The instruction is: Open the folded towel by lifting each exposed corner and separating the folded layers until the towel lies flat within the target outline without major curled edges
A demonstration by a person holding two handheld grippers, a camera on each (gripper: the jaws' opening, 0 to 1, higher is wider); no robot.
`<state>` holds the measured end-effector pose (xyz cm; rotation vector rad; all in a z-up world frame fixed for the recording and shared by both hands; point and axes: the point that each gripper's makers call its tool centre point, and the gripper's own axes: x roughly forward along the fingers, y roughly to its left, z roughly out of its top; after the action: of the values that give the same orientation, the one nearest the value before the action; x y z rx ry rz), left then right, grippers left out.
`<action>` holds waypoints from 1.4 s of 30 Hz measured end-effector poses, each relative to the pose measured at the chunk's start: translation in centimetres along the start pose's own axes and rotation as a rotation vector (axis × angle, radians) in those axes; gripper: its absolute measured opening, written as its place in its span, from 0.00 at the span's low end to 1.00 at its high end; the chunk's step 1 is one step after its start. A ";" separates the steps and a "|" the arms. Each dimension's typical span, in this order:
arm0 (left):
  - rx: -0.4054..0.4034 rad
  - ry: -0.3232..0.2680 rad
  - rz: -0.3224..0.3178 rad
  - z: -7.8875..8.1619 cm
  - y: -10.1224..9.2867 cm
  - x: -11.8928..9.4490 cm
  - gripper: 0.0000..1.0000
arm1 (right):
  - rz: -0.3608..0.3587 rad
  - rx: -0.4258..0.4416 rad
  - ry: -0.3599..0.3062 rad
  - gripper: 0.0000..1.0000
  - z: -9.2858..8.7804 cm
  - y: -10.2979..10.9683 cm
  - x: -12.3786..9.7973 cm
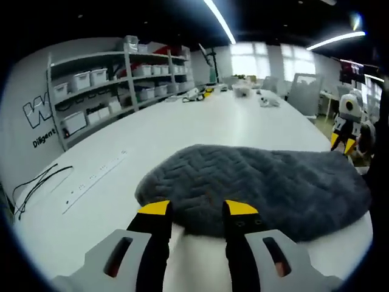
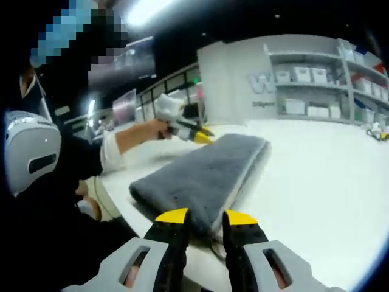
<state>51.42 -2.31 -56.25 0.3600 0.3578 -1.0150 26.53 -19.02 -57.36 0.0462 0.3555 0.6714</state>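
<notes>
Left gripper [image 1: 197, 208], seen from its own view, has black jaws with yellow tips spread apart, their tips resting just at the near edge of a folded grey towel [image 1: 261, 182] without clamping it. That towel, plush with a zigzag weave, lies on a long white table [image 1: 182, 128]. Beside the table stands a shelf unit [image 1: 115, 85] loaded with white bins, and the wall next to it carries a large outlined letter W above smaller lettering that begins "Dili"; the rest is too blurred to read. A black cable [image 1: 36, 182] trails across the table's left side. In the right gripper view, the right gripper [image 2: 203, 218] also has its yellow-tipped jaws parted, poised at the towel's [image 2: 200, 170] near end, where the stacked layers show along one edge. Across the towel, a person's hand [image 2: 155, 129] holds the other gripper at the far end.
</notes>
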 end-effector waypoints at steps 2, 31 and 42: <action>-0.050 -0.010 0.004 -0.2 -0.1 -0.4 0.42 | -0.007 -0.015 0.014 0.18 -0.2 -0.2 0.0; -0.271 -0.189 0.187 -1.3 -1.6 -11.1 0.77 | 0.068 0.063 -0.002 0.10 -0.6 0.0 0.4; -0.286 -0.274 0.338 -2.5 -0.7 -17.2 0.81 | 0.074 0.043 -0.009 0.05 -0.1 0.3 0.5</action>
<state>42.23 11.40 -50.79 0.0179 0.1810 -0.6581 26.67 -18.49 -57.57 0.1036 0.3611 0.7363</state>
